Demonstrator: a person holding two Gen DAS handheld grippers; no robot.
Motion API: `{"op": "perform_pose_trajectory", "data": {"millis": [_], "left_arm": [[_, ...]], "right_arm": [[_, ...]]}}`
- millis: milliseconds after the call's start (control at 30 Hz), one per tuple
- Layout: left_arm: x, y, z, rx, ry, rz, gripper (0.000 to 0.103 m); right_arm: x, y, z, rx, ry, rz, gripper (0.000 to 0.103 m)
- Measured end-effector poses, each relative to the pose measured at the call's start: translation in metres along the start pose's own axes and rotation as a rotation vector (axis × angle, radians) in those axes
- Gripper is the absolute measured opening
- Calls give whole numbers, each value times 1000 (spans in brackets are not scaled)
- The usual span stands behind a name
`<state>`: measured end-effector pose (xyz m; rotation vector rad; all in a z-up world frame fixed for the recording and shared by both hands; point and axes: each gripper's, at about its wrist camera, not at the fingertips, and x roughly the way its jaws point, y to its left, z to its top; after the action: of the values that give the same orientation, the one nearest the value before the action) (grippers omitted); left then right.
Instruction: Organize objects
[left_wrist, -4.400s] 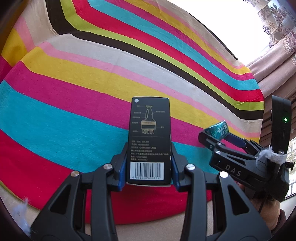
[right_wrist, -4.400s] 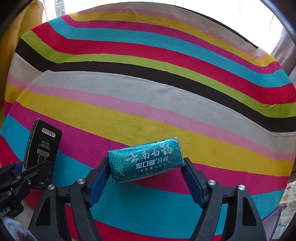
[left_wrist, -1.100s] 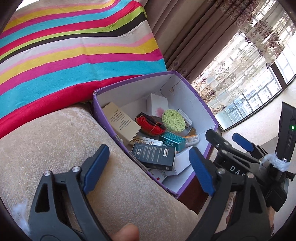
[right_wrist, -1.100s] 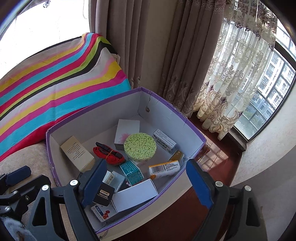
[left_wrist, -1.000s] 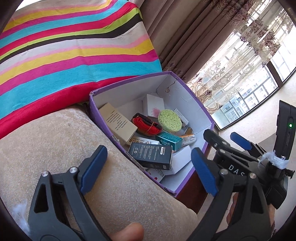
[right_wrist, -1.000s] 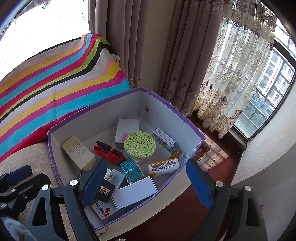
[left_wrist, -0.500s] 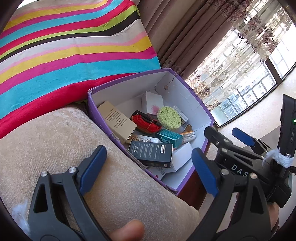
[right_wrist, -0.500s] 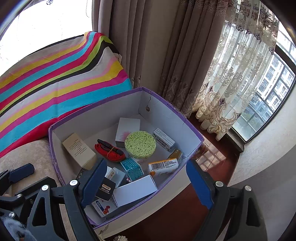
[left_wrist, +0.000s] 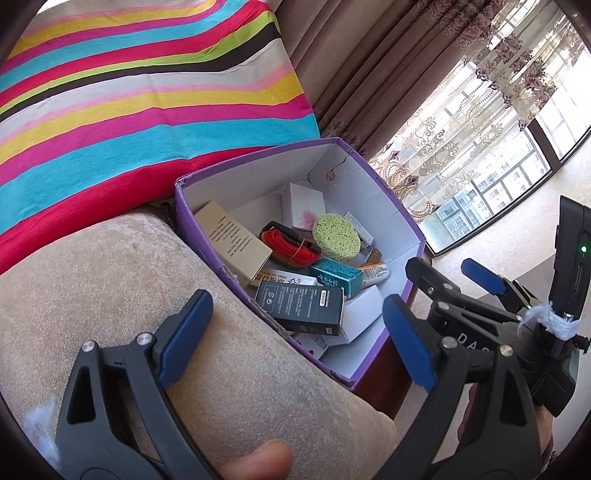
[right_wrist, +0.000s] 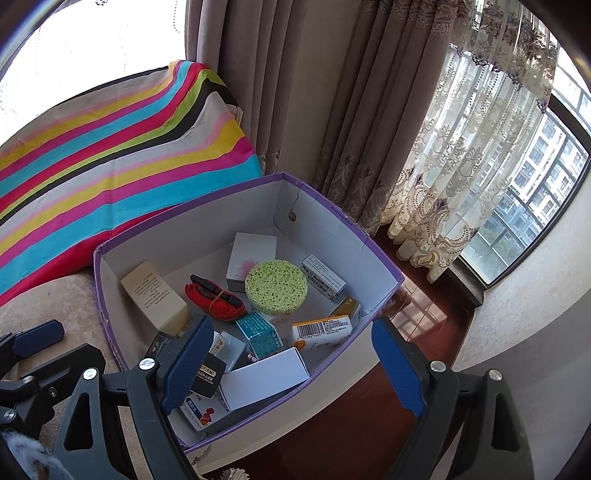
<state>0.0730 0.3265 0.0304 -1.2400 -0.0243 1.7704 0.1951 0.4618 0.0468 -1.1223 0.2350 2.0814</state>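
Both hand-held grippers are seen spread wide with nothing between the pads: the left hand-held gripper (left_wrist: 295, 339) at the bottom of the left wrist view, the right hand-held gripper (right_wrist: 291, 362) at the bottom of the right wrist view. The black box (left_wrist: 299, 306) and the teal box (left_wrist: 336, 275) are seen lying inside the purple box (left_wrist: 391, 206), at frame centre. The drop appears finished, so the jaws are best kept wide and lifted clear of the rim before more items are sought. A fingertip (left_wrist: 255, 461) on the beige cushion (left_wrist: 110, 273) is shown only by the left wrist view; the white box (right_wrist: 264, 376) and the barcoded tube (right_wrist: 321, 332) are fully shown only by the right.
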Motion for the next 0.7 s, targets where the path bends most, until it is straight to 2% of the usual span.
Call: {"op": "perform_pose_trajectory", "data": {"millis": [700], "left_arm": [[4, 1, 5, -31, 9, -23, 99]], "right_arm": [[0, 1, -1, -4, 5, -9, 89]]}}
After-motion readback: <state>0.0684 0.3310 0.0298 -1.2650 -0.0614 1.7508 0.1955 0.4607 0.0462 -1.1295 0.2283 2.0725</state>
